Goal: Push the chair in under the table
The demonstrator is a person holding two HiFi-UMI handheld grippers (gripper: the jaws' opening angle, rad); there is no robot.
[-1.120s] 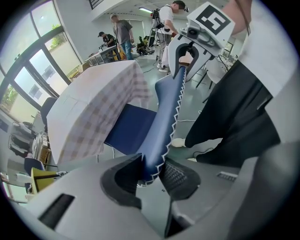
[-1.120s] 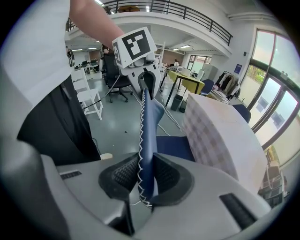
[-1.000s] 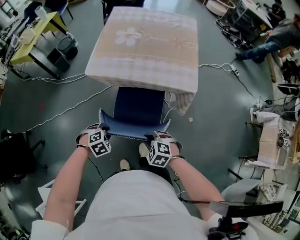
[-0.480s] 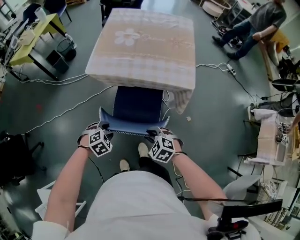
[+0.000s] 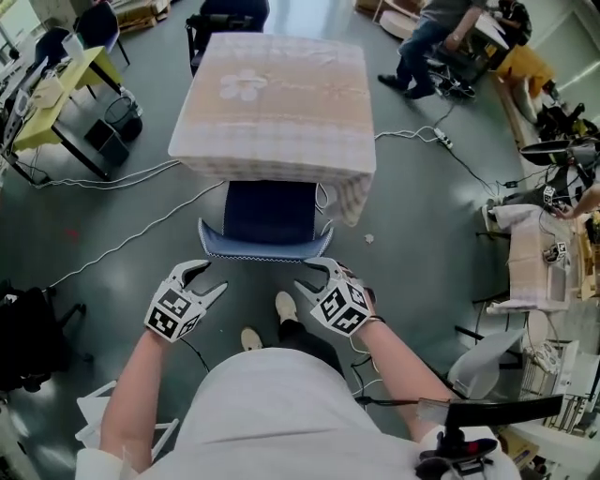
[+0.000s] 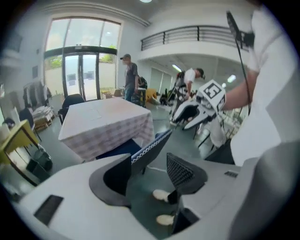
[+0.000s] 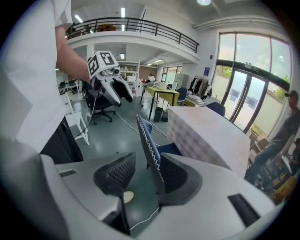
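The blue chair (image 5: 265,246) stands with its seat mostly under the table with the checked cloth (image 5: 272,94); only its backrest and the rear of the seat show. My left gripper (image 5: 204,281) hangs just short of the backrest's left end, jaws opening, nothing between them. My right gripper (image 5: 314,278) is near the backrest's right end, also opening and empty. In the left gripper view the left gripper (image 6: 149,173) looks at the chair backrest (image 6: 152,145) from a short gap. In the right gripper view the right gripper (image 7: 146,173) sees the backrest (image 7: 149,140) edge-on beyond its jaws.
White cables (image 5: 122,239) run over the grey floor left of the chair and past the table's right side. A yellow desk (image 5: 66,80) is at far left, a black bag (image 5: 28,323) at left. People (image 5: 431,28) are at the top right. My shoes (image 5: 286,302) are behind the chair.
Both grippers have let go of the chair's backrest, lifted and drawn back from it, and their jaws have opened. The chair stays under the table.
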